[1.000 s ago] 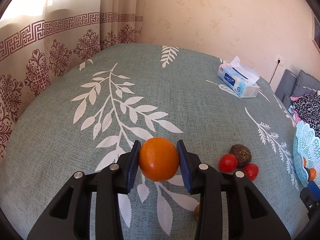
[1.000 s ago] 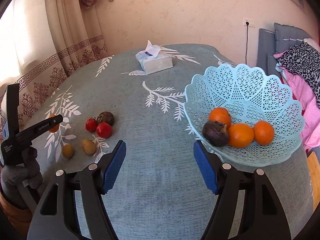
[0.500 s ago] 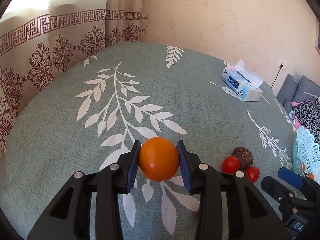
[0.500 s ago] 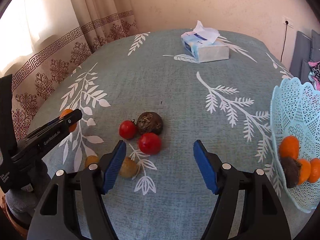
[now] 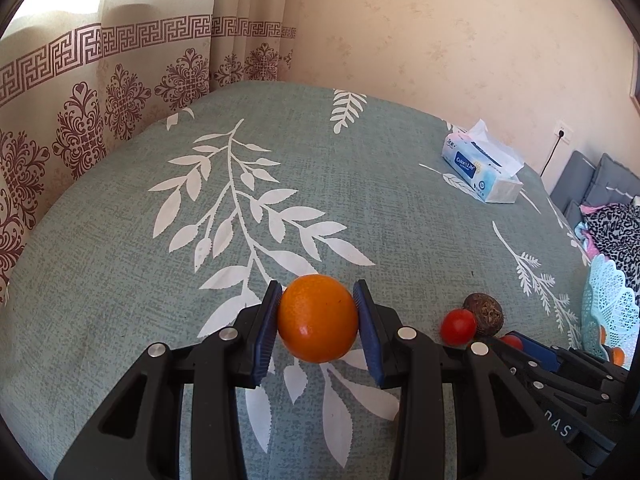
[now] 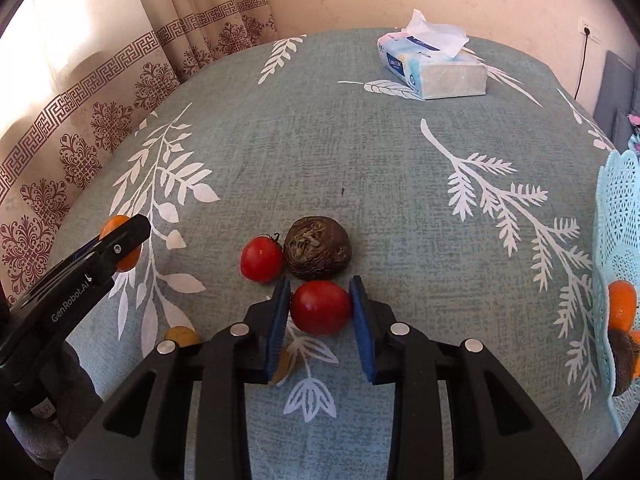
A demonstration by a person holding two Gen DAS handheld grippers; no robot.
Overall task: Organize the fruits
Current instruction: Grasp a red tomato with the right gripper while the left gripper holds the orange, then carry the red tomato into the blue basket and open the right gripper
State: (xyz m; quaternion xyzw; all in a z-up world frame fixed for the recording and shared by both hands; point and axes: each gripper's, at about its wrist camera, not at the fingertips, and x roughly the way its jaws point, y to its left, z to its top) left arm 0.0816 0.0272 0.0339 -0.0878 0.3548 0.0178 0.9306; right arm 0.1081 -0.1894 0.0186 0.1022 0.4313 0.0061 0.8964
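Observation:
My left gripper (image 5: 318,316) is shut on an orange (image 5: 318,318) and holds it above the teal leaf-print cloth. My right gripper (image 6: 320,308) is shut on a red tomato (image 6: 320,307) that rests on the cloth. Just beyond it lie a second red tomato (image 6: 262,259) and a dark brown wrinkled fruit (image 6: 318,253). Two small yellow-brown fruits (image 6: 181,336) lie partly hidden by my right gripper's left finger. The pale blue lattice basket (image 6: 618,216) at the far right holds oranges (image 6: 622,304) and a dark fruit. The left gripper also shows in the right wrist view (image 6: 120,240).
A tissue pack (image 6: 434,64) lies at the far side of the cloth. Patterned curtains (image 5: 100,92) hang along the left edge. Grey cushions and leopard-print fabric (image 5: 616,224) lie to the right, beyond the basket.
My right gripper has swung left from the basket, come down onto the near tomato and closed on it. My left gripper still holds the orange and has shifted a little.

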